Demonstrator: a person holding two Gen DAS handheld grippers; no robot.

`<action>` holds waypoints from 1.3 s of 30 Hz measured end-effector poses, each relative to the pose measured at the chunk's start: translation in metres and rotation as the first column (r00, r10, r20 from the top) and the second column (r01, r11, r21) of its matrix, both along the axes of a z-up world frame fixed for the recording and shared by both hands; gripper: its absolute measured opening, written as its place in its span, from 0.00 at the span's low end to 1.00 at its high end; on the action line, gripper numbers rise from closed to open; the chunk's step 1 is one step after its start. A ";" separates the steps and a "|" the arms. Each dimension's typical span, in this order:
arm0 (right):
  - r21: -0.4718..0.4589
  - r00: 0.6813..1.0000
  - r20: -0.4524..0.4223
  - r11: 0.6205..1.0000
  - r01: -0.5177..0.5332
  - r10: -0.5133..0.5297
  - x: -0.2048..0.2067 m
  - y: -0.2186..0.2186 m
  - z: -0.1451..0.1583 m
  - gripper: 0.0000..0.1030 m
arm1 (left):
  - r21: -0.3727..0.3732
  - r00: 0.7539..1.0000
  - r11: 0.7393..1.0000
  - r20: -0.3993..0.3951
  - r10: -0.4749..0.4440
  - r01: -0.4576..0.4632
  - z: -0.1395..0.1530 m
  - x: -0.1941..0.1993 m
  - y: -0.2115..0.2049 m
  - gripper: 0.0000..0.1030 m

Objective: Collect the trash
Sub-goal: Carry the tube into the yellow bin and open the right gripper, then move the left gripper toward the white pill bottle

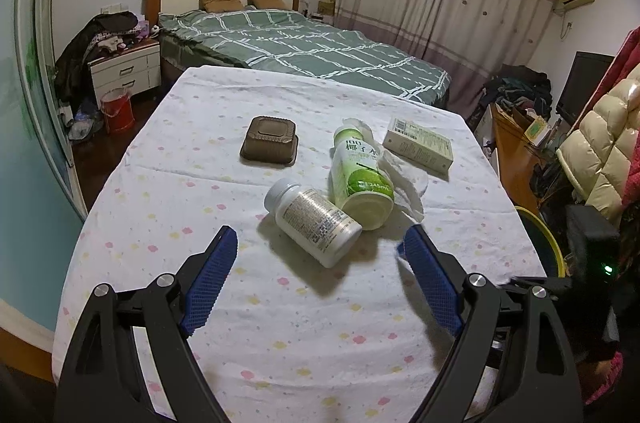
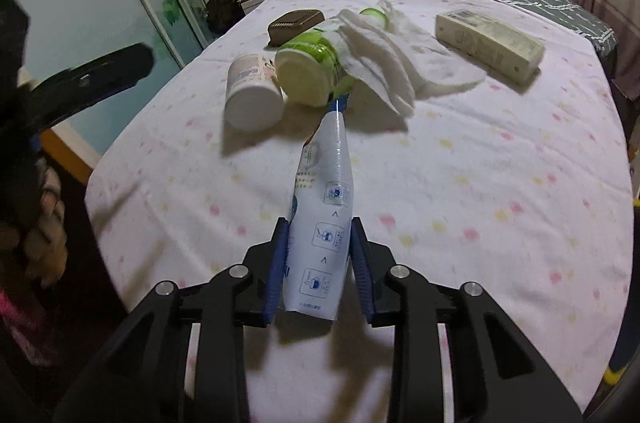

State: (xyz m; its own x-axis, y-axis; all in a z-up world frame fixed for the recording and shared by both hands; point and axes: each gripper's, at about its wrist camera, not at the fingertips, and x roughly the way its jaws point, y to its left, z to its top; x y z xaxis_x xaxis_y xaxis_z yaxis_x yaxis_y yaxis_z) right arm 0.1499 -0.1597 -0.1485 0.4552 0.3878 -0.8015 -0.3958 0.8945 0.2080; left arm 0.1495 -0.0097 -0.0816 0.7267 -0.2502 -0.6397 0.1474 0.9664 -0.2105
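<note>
My right gripper (image 2: 320,223) is shut on a white and blue plastic pouch (image 2: 324,207), which sticks forward over the table with its tip close to a green drink bottle (image 2: 308,67). That bottle lies on its side against a white pill bottle (image 2: 252,91) and a crumpled white tissue (image 2: 392,63). My left gripper (image 1: 320,237) stands open above the tablecloth, with the pill bottle (image 1: 316,219) just beyond its fingertips and untouched. Further back lie the green bottle (image 1: 360,175), the tissue (image 1: 404,179), a cream carton (image 1: 418,147) and a brown lidded container (image 1: 270,141).
The table wears a white flowered cloth (image 1: 200,183). A yellow-rimmed bin (image 1: 548,239) stands by the table's right edge. Behind the table are a bed (image 1: 312,51), a nightstand piled with clothes and a red bucket (image 1: 118,109) on the floor.
</note>
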 end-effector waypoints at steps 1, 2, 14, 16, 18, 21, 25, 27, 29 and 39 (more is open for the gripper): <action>0.007 1.000 0.004 1.000 0.016 -0.016 -0.004 -0.007 0.002 0.29 | 0.001 1.000 1.000 -0.001 -0.004 0.004 0.000 0.000 -0.002 0.82; 0.015 0.999 0.007 0.999 0.035 -0.035 -0.008 -0.014 0.003 0.29 | 0.002 1.000 1.000 -0.001 -0.007 0.007 -0.001 0.000 -0.003 0.82; 0.059 0.864 0.112 0.871 0.487 -0.490 -0.030 -0.180 0.032 0.30 | 0.025 0.996 0.996 -0.020 -0.085 0.086 -0.006 -0.001 -0.037 0.82; 0.028 0.809 0.143 0.820 0.572 -0.570 -0.031 -0.209 0.033 0.30 | 0.031 0.995 0.995 -0.023 -0.094 0.094 -0.007 0.000 -0.043 0.82; 0.021 0.766 0.139 0.775 0.632 -0.628 -0.030 -0.237 0.028 0.31 | 0.038 0.994 0.994 -0.028 -0.104 0.105 -0.007 0.002 -0.050 0.82; 0.004 0.702 0.117 0.707 0.707 -0.703 -0.029 -0.279 0.015 0.31 | 0.048 0.992 0.991 -0.035 -0.122 0.123 -0.007 0.005 -0.062 0.82; -0.018 0.672 0.089 0.673 0.739 -0.735 -0.023 -0.306 -0.002 0.32 | 0.062 0.989 0.987 -0.042 -0.144 0.146 -0.009 0.009 -0.077 0.82; -0.025 0.668 0.079 0.668 0.744 -0.740 -0.022 -0.314 -0.009 0.34 | 0.065 0.987 0.986 -0.046 -0.152 0.155 -0.009 0.012 -0.085 0.82; -0.033 0.659 0.074 0.658 0.752 -0.749 -0.018 -0.320 -0.015 0.41 | 0.068 0.987 0.985 -0.050 -0.153 0.157 -0.010 0.015 -0.089 0.82; 0.015 0.649 0.066 0.651 0.759 -0.758 -0.019 -0.322 -0.018 0.52 | 0.120 0.996 0.990 -0.058 -0.063 0.070 -0.016 0.026 -0.079 0.82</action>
State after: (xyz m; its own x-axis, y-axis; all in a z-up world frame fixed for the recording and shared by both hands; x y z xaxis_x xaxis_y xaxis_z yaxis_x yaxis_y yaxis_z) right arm 0.1307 -0.4815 -0.1661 0.6333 -0.1245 -0.7639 0.4106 0.8907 0.1952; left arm 0.1750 -0.0891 -0.0975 0.6743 -0.2148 -0.7065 0.2038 0.9737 -0.1015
